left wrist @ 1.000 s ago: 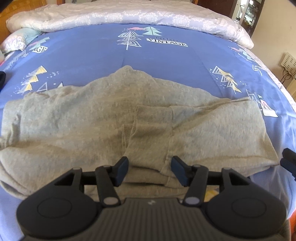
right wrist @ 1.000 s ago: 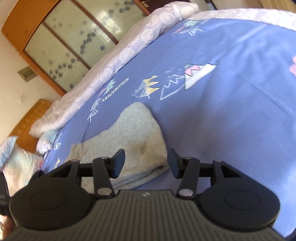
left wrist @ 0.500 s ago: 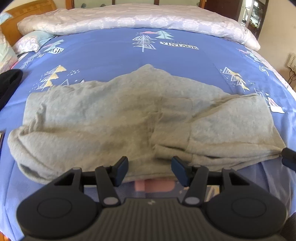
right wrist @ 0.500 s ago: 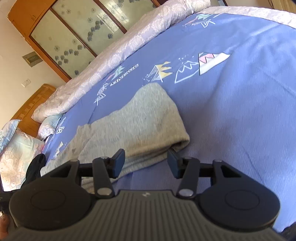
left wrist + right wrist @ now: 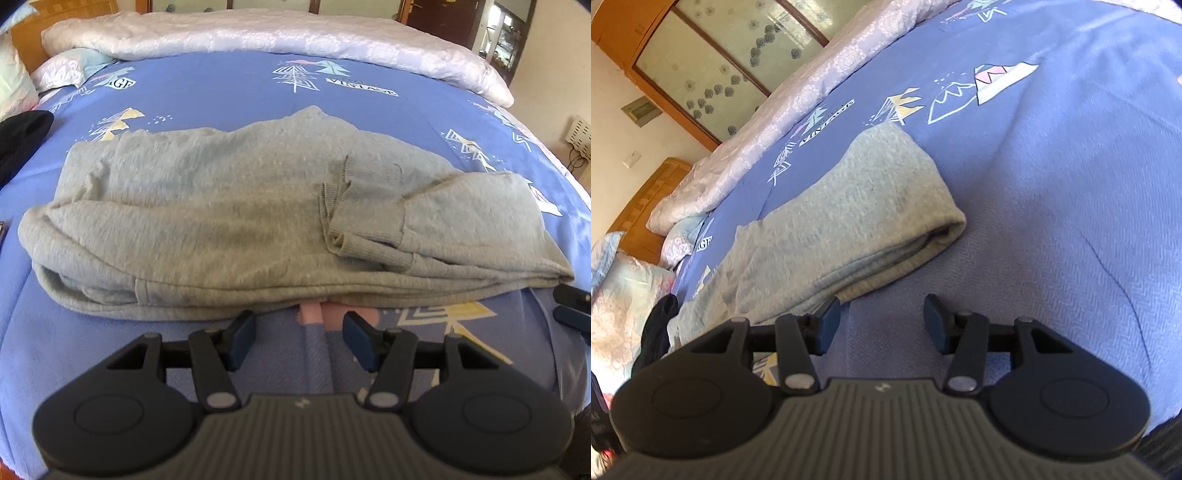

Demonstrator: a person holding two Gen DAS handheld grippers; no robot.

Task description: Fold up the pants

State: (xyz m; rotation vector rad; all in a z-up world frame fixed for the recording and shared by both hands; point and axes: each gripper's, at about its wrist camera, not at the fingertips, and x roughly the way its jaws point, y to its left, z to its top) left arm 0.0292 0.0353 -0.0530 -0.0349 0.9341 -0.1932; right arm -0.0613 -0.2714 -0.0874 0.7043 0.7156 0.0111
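Observation:
Grey sweatpants [image 5: 229, 221] lie folded across a blue patterned bedspread [image 5: 229, 85], with two ribbed cuffs [image 5: 365, 210] laid on top toward the right. My left gripper [image 5: 298, 334] stands open just in front of the pants' near edge, nothing between its fingers. In the right wrist view the pants' folded right end [image 5: 886, 206] lies ahead and to the left. My right gripper [image 5: 881, 320] is open over bare bedspread, its left fingertip [image 5: 829, 317] close to the pants' edge. Part of the right gripper [image 5: 572, 306] shows at the left wrist view's right border.
A white quilt [image 5: 258, 37] is bunched along the far side of the bed, with pillows [image 5: 59, 70] at the far left. A black garment [image 5: 22, 136] lies at the left edge. A wooden headboard [image 5: 646, 206] and a glass-door wardrobe [image 5: 713, 66] stand beyond.
Both grippers have drawn back from the pants toward the near side of the bed; the left one was over the cloth and is now off its near edge. More of the pants shows in both views.

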